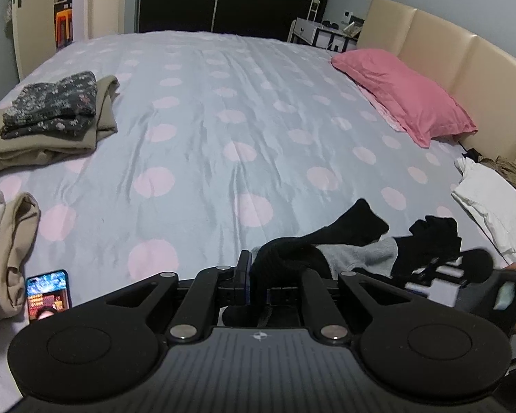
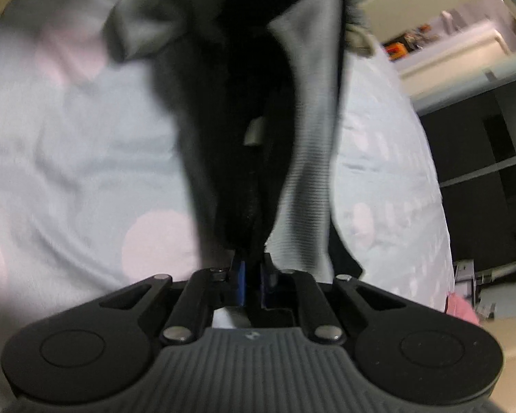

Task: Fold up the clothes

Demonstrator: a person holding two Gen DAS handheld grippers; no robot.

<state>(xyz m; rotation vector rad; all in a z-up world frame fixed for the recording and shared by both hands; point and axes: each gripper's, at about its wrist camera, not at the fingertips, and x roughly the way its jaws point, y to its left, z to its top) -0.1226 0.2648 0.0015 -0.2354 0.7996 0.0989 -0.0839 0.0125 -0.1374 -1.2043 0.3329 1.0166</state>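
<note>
Black-and-grey knit garment (image 1: 357, 244) lies bunched at the near edge of the pale blue, pink-dotted bedsheet (image 1: 223, 120), one black end pinched in the left gripper (image 1: 258, 275), whose fingers are closed narrowly on it. The right gripper (image 2: 253, 275) likewise clamps a black fold, the fabric hanging blurred ahead. Garment outline is unclear; the lit phone screen's (image 1: 47, 294) writing is unreadable.

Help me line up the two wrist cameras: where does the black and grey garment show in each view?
Left wrist: the black and grey garment lies low and right of centre on the bed, one end in the left gripper.
Right wrist: it fills the centre, running from the top edge down into the right gripper, blurred.
Shared landmark: the dotted bedsheet.
</note>
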